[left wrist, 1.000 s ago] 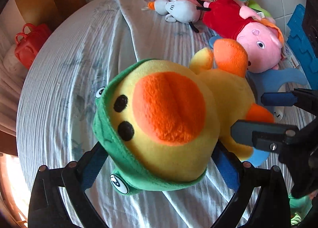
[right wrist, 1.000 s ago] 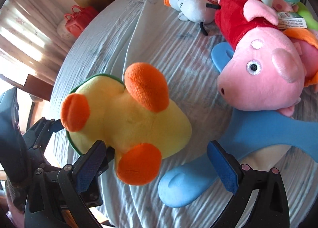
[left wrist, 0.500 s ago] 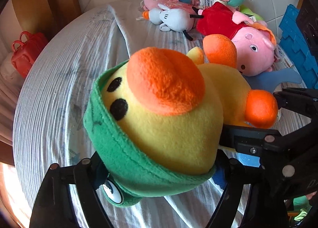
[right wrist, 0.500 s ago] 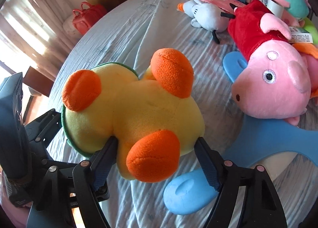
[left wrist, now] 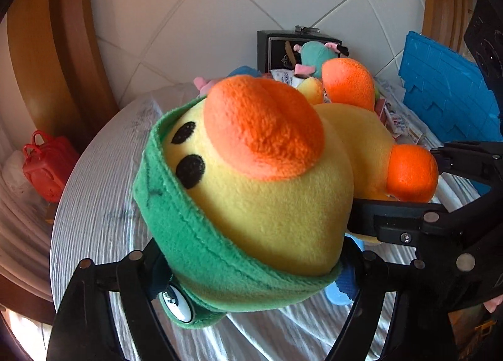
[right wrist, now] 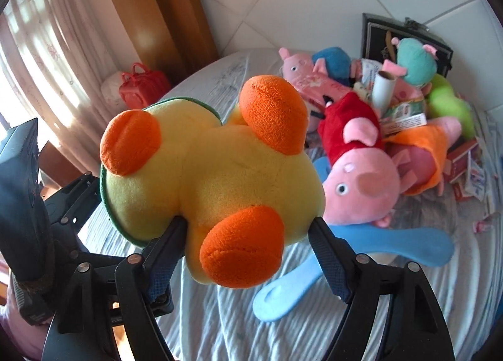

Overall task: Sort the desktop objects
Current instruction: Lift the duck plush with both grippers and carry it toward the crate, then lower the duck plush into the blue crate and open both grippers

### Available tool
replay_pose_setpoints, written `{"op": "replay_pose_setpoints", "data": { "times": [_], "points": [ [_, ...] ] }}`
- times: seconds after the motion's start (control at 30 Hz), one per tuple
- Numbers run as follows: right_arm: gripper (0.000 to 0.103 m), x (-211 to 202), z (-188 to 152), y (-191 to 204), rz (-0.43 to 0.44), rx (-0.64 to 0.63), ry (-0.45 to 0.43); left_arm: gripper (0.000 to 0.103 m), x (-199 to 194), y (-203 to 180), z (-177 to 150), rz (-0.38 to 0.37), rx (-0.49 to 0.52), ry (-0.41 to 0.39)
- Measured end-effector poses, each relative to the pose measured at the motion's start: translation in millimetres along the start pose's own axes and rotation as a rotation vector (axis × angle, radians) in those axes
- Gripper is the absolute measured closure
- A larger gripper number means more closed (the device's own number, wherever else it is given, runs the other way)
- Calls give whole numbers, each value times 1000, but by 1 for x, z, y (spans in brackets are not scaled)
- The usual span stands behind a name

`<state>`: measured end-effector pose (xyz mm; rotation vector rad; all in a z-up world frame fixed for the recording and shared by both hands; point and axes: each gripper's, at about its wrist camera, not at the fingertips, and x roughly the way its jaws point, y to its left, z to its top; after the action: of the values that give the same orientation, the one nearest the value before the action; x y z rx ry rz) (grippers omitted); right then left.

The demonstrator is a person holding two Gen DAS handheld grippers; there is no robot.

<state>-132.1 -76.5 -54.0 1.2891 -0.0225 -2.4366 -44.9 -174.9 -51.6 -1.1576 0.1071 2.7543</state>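
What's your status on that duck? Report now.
Left gripper and right gripper both clamped on the yellow plush duck with the green hood. Duck held above the striped bedspread. Nothing blocking.

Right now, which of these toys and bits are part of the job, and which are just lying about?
In hand:
- yellow duck plush, clamped at the head end by the left gripper and at the body end by the right gripper

Lying about:
- pink pig plush
- red bag
- cardboard tube
- blue panel
- striped cloth

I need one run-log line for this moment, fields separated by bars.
object: yellow plush duck with green hood | left gripper: gripping head | right gripper: gripping body, jaws opening | duck: above striped cloth
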Motion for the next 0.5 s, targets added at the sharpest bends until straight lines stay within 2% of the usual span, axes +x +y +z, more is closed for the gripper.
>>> {"op": "replay_pose_setpoints", "data": {
  "times": [0.23, 0.5],
  "points": [
    [22, -63, -2, -35, -126, 66, -101, 21, -13, -56, 43, -87, 96, -94],
    [23, -145, -14, -111, -225, 111, -224, 21, -30, -163, 91, -150, 165, -203]
  ]
}}
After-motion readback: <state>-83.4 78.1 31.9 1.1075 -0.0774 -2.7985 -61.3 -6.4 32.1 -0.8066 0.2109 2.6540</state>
